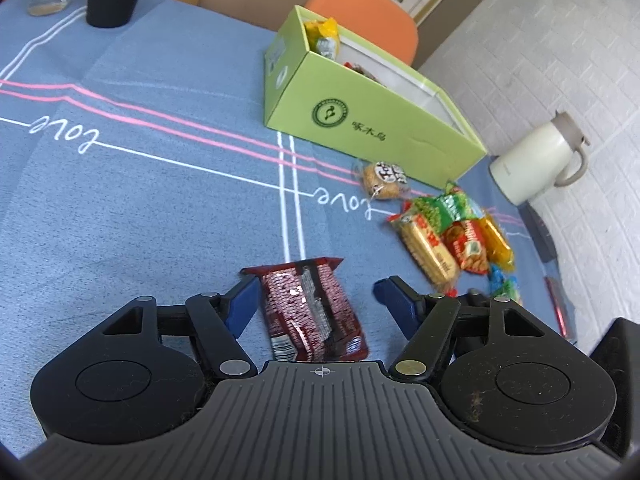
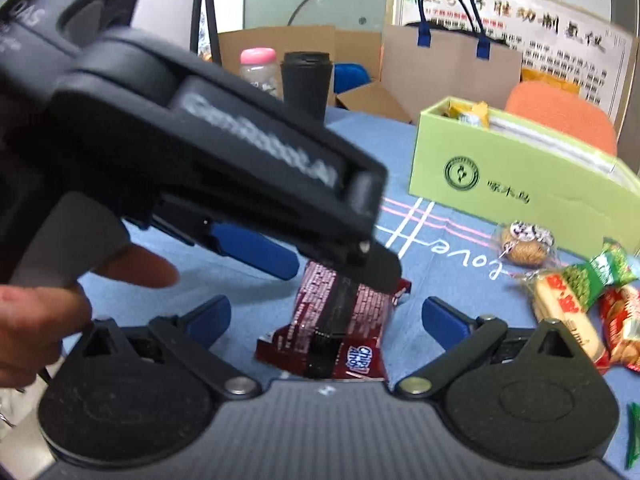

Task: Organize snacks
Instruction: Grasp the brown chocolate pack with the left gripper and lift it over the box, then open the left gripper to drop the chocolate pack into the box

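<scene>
The dark red cookie pack (image 1: 314, 312) lies flat on the blue tablecloth (image 1: 140, 200), between the spread-open fingers of the left gripper (image 1: 314, 290); right gripper (image 2: 326, 312) gapes wide too, holding nothing. Loose snacks (image 1: 448, 236) sit nearby, bare cloth to the left. Further back, the green box (image 1: 360, 120) holds a few packets (image 1: 324, 36)

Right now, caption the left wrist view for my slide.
Open left tool straddles a dark red snack packet near the green box.
</scene>
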